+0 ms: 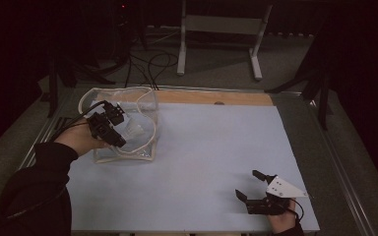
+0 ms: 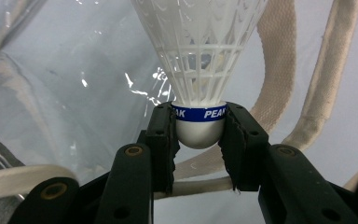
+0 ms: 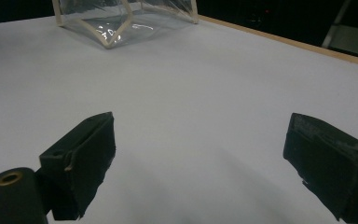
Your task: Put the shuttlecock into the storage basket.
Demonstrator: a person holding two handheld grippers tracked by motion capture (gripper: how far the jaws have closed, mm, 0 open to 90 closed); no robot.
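Shuttlecock (image 2: 200, 70) is lying with its long axis running straight away from the left gripper (image 2: 199, 140), rounded white cork toward the gripper, white skirt flaring away from it. The jaws are clamping the cork on both sides, just below the blue band reading PEAK. The skirt's far end is running off the top edge of the left gripper view. From above, the shuttlecock (image 1: 135, 131) is sitting inside a clear plastic bag (image 1: 145, 105) with cream webbing trim, at the worktop's (image 1: 211, 147) far left. The right gripper (image 1: 254, 185) is resting near the front right edge, jaws standing wide apart, holding nothing. The person's left sleeve (image 1: 34, 196) is blending into shadow.
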